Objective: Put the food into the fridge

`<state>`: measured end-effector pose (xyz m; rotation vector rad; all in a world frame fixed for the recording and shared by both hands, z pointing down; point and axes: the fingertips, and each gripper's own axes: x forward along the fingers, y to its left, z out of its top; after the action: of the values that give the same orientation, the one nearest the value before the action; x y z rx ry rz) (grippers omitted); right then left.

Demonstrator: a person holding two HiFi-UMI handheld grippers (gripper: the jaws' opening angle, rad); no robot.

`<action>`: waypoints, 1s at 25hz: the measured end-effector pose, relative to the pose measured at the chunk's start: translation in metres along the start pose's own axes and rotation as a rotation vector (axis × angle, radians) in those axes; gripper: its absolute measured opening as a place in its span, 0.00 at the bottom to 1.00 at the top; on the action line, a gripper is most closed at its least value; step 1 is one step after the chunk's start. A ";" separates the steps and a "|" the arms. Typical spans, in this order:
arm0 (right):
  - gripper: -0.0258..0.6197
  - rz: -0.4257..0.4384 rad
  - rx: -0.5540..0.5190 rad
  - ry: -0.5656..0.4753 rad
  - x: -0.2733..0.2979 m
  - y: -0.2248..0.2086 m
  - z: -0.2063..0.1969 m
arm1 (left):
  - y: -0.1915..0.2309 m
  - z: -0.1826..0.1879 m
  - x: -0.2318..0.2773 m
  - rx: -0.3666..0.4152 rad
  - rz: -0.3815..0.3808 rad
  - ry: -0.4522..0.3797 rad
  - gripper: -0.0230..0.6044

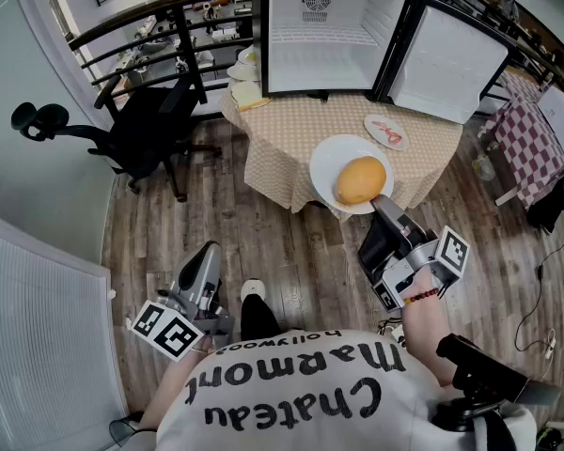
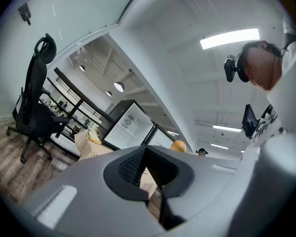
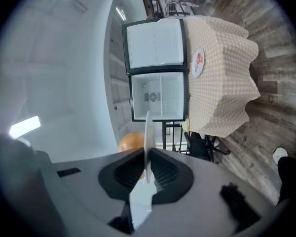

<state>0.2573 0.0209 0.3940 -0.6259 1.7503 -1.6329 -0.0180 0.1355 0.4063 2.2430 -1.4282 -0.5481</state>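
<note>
A round orange-yellow food [image 1: 360, 179] lies on a white plate [image 1: 334, 158]. My right gripper [image 1: 381, 202] is shut on the plate's near rim and holds it in the air in front of the table [image 1: 291, 130]. In the right gripper view the plate [image 3: 148, 132] runs edge-on between the pads, with the food [image 3: 130, 142] to its left. The small fridge [image 1: 329, 31] stands on the table, its door [image 1: 451, 59] swung wide and its white inside bare. My left gripper [image 1: 207, 252] hangs low at the left, shut and holding nothing.
A small plate with red food [image 1: 385, 132] sits on the checked tablecloth near the fridge door. A yellow item [image 1: 247, 94] lies at the table's left corner. A black office chair [image 1: 141, 130] stands left of the table, a railing behind it. The floor is wood.
</note>
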 end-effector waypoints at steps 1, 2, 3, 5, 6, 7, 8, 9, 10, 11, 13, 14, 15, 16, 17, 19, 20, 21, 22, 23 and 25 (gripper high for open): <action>0.11 0.005 -0.001 0.001 -0.002 0.001 0.000 | -0.002 -0.001 -0.002 0.001 0.001 -0.001 0.04; 0.11 0.009 -0.001 0.002 -0.005 0.002 -0.001 | -0.005 -0.002 -0.004 0.003 0.001 -0.001 0.04; 0.11 0.013 -0.001 0.002 -0.007 0.003 -0.001 | -0.007 -0.003 -0.005 0.005 0.002 -0.002 0.04; 0.11 0.016 -0.004 0.003 -0.010 0.005 0.000 | -0.010 -0.003 -0.007 0.008 0.003 -0.005 0.04; 0.11 0.017 -0.006 0.003 -0.011 0.006 0.000 | -0.011 -0.003 -0.007 0.009 0.003 -0.007 0.04; 0.11 0.017 -0.007 0.004 -0.012 0.007 0.001 | -0.012 -0.002 -0.007 0.010 0.003 -0.009 0.04; 0.11 0.018 -0.008 0.004 -0.012 0.008 0.001 | -0.012 -0.002 -0.006 0.011 0.002 -0.011 0.04; 0.11 0.019 -0.008 0.003 -0.012 0.008 0.001 | -0.012 0.000 -0.005 0.013 0.001 -0.012 0.04; 0.11 0.020 -0.009 0.002 -0.012 0.009 0.002 | -0.012 0.001 -0.004 0.014 -0.002 -0.013 0.04; 0.11 0.022 -0.010 0.001 -0.011 0.009 0.002 | -0.012 0.001 -0.002 0.015 -0.005 -0.014 0.04; 0.11 0.026 -0.009 -0.001 -0.009 0.008 0.004 | -0.011 0.003 0.002 0.017 -0.012 -0.014 0.04; 0.11 0.028 -0.003 -0.004 -0.007 0.008 0.005 | -0.010 0.004 0.004 0.016 -0.016 -0.014 0.04; 0.11 0.031 0.005 -0.007 -0.005 0.007 0.006 | -0.008 0.004 0.007 0.016 -0.019 -0.012 0.04; 0.11 0.034 0.016 -0.011 -0.002 0.005 0.007 | -0.006 0.005 0.010 0.015 -0.022 -0.010 0.04; 0.11 0.035 0.025 -0.014 0.001 0.004 0.008 | -0.004 0.007 0.012 0.015 -0.025 -0.008 0.04; 0.11 0.031 0.031 -0.016 0.009 0.000 0.008 | 0.001 0.010 0.016 0.014 -0.030 -0.005 0.04; 0.11 0.027 0.028 -0.018 0.013 -0.001 0.008 | 0.005 0.011 0.019 0.014 -0.033 -0.004 0.04; 0.11 0.025 0.023 -0.022 0.018 -0.002 0.010 | 0.010 0.014 0.021 0.014 -0.036 -0.004 0.04; 0.11 0.025 0.019 -0.027 0.023 -0.003 0.011 | 0.015 0.017 0.024 0.015 -0.039 -0.004 0.04; 0.11 0.026 0.017 -0.033 0.029 -0.004 0.014 | 0.021 0.020 0.027 0.016 -0.040 -0.004 0.04; 0.11 0.029 0.017 -0.046 0.041 -0.005 0.016 | 0.037 0.028 0.032 0.014 -0.032 -0.003 0.04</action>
<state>0.2412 -0.0209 0.3934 -0.6225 1.7030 -1.5993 -0.0481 0.0884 0.3999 2.2800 -1.4041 -0.5534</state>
